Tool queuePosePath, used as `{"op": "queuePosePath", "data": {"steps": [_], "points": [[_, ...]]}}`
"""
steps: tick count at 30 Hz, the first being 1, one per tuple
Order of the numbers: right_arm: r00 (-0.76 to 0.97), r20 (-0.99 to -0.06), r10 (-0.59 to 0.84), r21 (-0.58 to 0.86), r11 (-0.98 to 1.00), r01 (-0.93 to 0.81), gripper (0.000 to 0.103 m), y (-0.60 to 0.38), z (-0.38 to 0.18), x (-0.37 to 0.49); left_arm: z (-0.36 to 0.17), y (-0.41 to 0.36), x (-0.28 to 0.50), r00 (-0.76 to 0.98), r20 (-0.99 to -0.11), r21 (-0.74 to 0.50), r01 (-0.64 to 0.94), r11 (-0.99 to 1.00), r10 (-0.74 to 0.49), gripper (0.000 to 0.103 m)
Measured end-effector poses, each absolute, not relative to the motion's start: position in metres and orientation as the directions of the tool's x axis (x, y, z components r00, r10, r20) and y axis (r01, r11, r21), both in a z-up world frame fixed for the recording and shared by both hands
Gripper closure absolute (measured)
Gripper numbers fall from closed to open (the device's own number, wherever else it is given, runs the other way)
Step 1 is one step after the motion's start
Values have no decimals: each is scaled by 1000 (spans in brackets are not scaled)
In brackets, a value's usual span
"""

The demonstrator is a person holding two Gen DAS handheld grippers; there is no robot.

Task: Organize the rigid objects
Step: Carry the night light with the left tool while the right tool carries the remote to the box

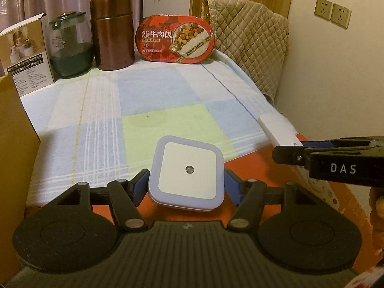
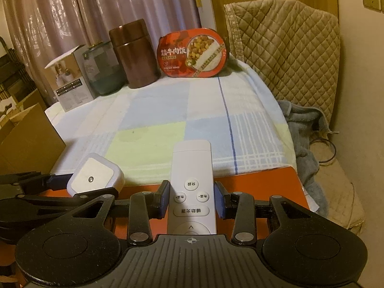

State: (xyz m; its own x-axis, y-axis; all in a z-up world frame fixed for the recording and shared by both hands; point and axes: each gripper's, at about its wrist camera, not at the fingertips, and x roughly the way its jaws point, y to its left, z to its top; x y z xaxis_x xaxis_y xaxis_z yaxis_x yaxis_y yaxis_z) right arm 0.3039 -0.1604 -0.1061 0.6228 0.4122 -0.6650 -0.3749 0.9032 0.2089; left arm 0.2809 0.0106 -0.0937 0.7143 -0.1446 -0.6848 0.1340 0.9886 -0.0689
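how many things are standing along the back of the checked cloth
4, in a row left to right: white box, glass jar, brown canister, red meal tray propped on edge. Smaller items behind them may be hidden.

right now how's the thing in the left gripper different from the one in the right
The night light in the left gripper is square with rounded corners; the remote in the right gripper is a long, narrow bar. The night light's face carries one small round dot, while the remote's carries several labelled buttons. Both are white, rigid and clamped between blue pads.
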Motion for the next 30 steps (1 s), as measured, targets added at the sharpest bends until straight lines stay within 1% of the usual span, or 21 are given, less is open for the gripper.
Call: {"op": "queuePosePath", "data": {"steps": [11, 30], "points": [[637, -652, 412, 199, 903, -380, 68, -159, -73, 282, -56, 10, 261, 728, -669, -81, 130, 988, -151, 41], [673, -595, 440, 180, 889, -422, 68, -132, 26, 210, 51, 38, 190, 803, -579, -91, 103, 990, -137, 41]]}}
